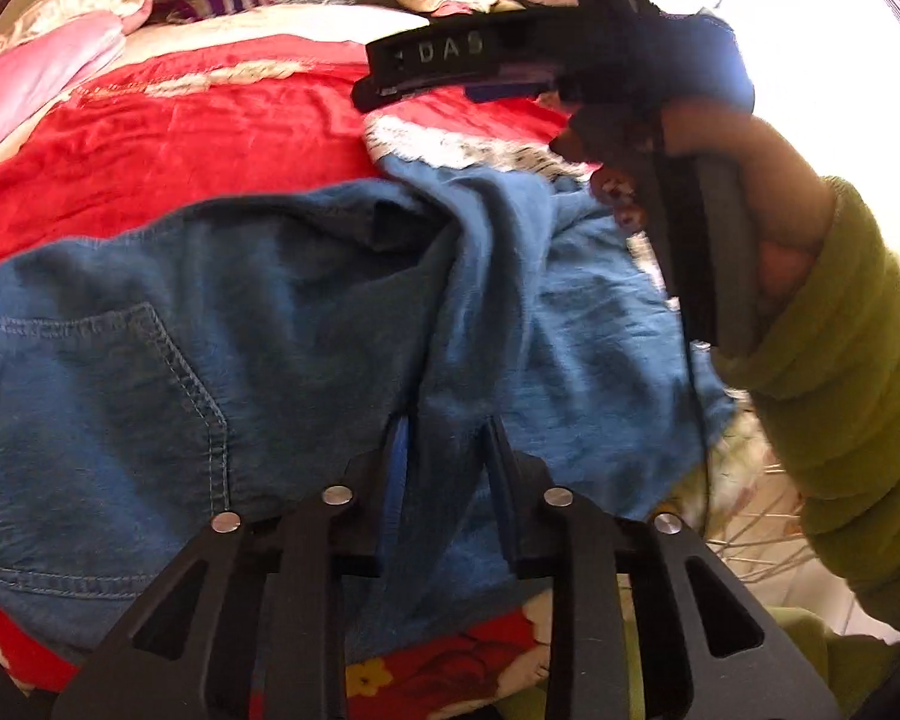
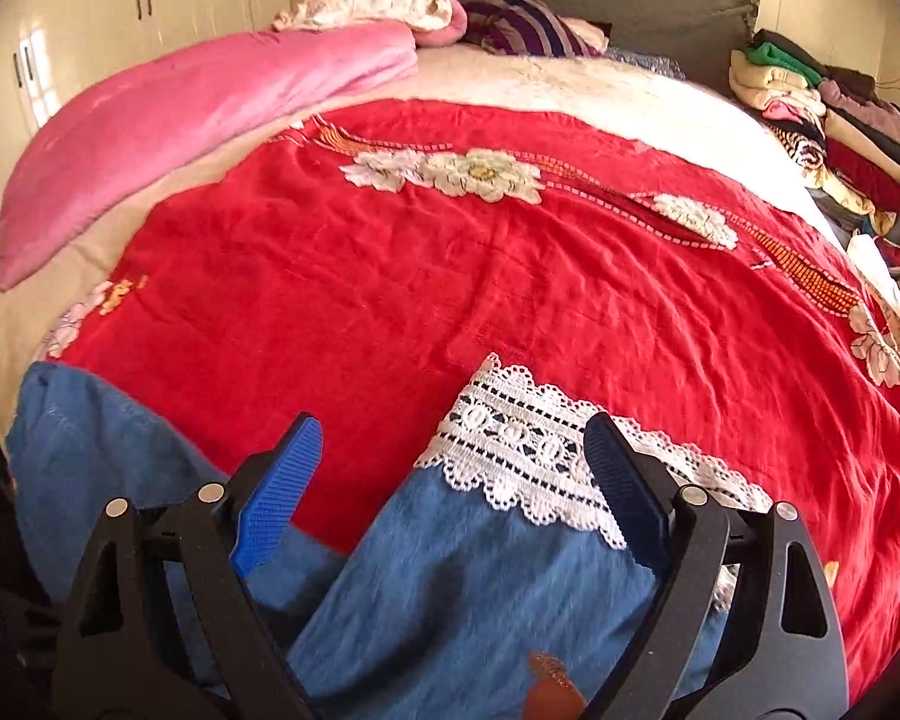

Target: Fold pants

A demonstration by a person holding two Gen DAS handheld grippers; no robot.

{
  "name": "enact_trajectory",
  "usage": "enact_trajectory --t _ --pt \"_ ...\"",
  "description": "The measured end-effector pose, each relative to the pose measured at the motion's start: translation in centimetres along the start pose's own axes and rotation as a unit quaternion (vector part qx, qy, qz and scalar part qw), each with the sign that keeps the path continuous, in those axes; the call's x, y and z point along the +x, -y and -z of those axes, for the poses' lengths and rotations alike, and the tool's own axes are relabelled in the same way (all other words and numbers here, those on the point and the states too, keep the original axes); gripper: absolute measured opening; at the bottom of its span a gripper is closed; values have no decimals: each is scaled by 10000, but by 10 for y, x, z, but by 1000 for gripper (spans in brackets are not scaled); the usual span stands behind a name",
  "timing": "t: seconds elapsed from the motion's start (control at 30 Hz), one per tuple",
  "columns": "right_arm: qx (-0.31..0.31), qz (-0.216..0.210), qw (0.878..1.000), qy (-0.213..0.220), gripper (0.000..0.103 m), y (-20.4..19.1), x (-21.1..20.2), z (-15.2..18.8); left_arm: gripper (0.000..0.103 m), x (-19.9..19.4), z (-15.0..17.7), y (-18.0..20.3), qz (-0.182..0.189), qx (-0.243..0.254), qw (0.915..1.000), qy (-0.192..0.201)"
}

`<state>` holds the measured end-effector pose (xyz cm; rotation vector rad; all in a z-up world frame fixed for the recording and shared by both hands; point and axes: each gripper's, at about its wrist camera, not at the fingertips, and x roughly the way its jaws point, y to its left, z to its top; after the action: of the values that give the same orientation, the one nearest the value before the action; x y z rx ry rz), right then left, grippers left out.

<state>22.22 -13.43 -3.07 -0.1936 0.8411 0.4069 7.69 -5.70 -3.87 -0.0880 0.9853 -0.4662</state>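
Folding has barely begun: the blue jeans (image 1: 306, 324) lie rumpled on the bed (image 2: 450, 276). The left hand-held gripper (image 1: 447, 438) pinches a denim ridge. The right hand-held gripper (image 2: 456, 468) is spread, empty (lace-trimmed hem (image 2: 528, 438) between its fingers).

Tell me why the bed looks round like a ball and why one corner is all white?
Both wrist views use fisheye lenses, so the red bedspread bulges like a dome. In the left wrist view, strong light at the top right washes out to white behind the green sleeve, and the blue pants look slightly smeared by motion.
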Motion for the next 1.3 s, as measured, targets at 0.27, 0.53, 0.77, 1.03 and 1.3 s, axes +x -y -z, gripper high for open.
enact_trajectory --t 0.27,0.53,0.77,1.03,1.3 --pt "-27 275 9989 -388 83 -6 44 -11 12 6 6 6 -42 131 9999 68" --pt "104 310 9989 -325 7 20 50 -4 12 1 9 10 -23 230 9997 123" --pt "742 184 9967 270 5 69 -22 18 18 -9 17 12 -118 267 9993 213" --pt "1213 232 9896 736 5 112 -101 65 34 -11 11 8 -252 310 9986 359" --pt "1463 140 9870 655 5 122 -138 112 2 -25 11 15 -459 614 9956 531"
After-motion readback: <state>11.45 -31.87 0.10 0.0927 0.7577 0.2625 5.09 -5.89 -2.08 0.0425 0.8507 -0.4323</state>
